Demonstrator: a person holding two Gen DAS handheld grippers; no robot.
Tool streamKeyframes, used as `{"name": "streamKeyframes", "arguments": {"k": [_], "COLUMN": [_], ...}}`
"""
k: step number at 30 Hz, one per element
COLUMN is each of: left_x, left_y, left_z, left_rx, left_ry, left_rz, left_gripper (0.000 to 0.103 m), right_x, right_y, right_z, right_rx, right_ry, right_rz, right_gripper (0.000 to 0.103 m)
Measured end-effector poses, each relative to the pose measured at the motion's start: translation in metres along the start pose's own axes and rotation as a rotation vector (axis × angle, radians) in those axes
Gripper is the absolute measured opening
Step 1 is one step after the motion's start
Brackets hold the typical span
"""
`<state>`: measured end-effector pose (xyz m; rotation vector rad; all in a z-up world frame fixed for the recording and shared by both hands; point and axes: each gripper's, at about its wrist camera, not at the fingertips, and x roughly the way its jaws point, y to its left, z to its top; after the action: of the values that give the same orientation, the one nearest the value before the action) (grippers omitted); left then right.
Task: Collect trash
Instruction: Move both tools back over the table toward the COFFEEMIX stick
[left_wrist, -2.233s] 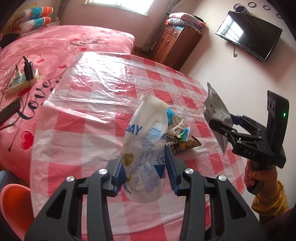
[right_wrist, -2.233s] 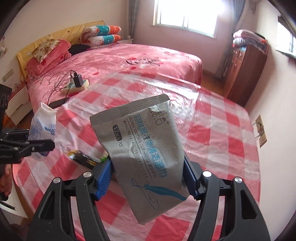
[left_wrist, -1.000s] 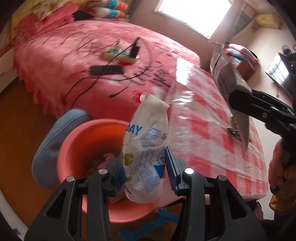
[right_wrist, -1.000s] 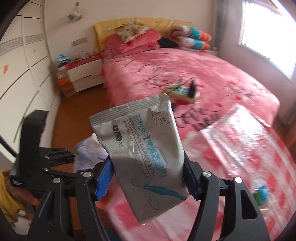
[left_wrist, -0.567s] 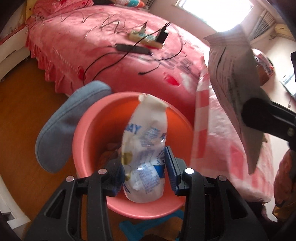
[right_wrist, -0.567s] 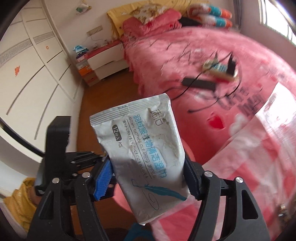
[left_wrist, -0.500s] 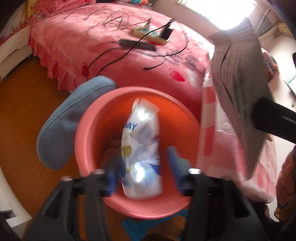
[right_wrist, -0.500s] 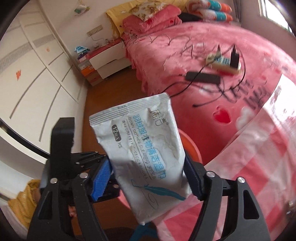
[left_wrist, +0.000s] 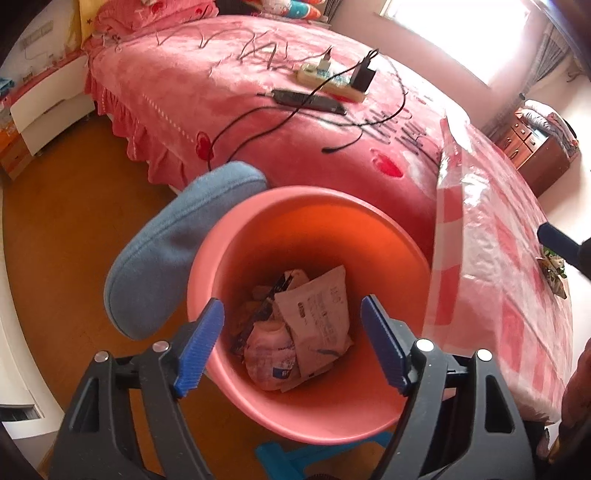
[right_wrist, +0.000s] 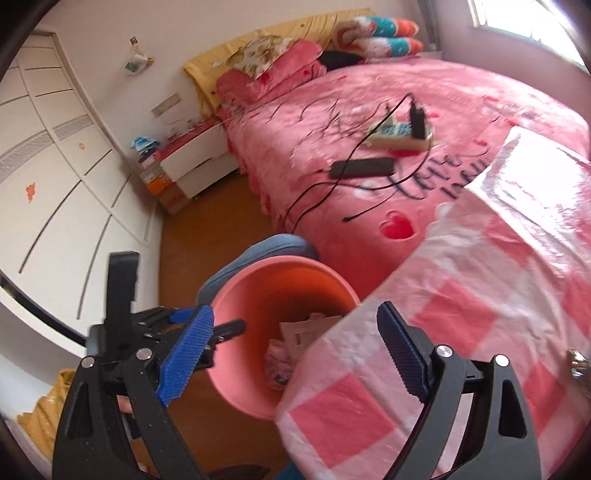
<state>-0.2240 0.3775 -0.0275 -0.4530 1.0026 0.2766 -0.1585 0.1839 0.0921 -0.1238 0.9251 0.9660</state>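
A pink bin (left_wrist: 380, 236) stands on the floor beside the table; it also shows in the right wrist view (right_wrist: 258, 280). Inside lie a grey wipes packet (left_wrist: 319, 306) and a white-and-blue plastic bag (left_wrist: 271, 354) among other trash. My left gripper (left_wrist: 291, 343) is open and empty right above the bin. My right gripper (right_wrist: 295, 350) is open and empty, above the table's edge beside the bin. A small wrapper (left_wrist: 554, 271) lies on the table at the right.
A table with a pink checked cloth (left_wrist: 509, 280) stands right of the bin. A blue cushioned seat (left_wrist: 173, 243) is left of it. A pink bed (left_wrist: 258, 88) behind holds a power strip (left_wrist: 332, 79) and cables. Wooden floor (left_wrist: 66, 206) lies left.
Both grippers opened over the bin. The plastic bag dropped from the left one and the wipes packet from the right one; both now lie inside the bin.
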Motion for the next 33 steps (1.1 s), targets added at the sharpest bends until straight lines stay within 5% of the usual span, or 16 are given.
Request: {"name": "streamKeyframes", "arguments": {"k": [13,33], "left_x": [-0.023,-0.025], "left_y": [-0.069,-0.161], "left_z": [0.014,0.012], "left_rx": [0.125,0.271], "left_ry": [-0.086,-0.095], "left_rz": [-0.022,-0.082], "left_gripper": [0.081,0.081], "right_x": [-0.044,-0.11], "right_y": [-0.038,-0.103], "right_z": [-0.021,-0.05], "right_rx": [0.044,0.151], "right_ry": [-0.1,-0.22], "right_rz": [-0.149,-0.267], "right_gripper": [0.089,0.089]}}
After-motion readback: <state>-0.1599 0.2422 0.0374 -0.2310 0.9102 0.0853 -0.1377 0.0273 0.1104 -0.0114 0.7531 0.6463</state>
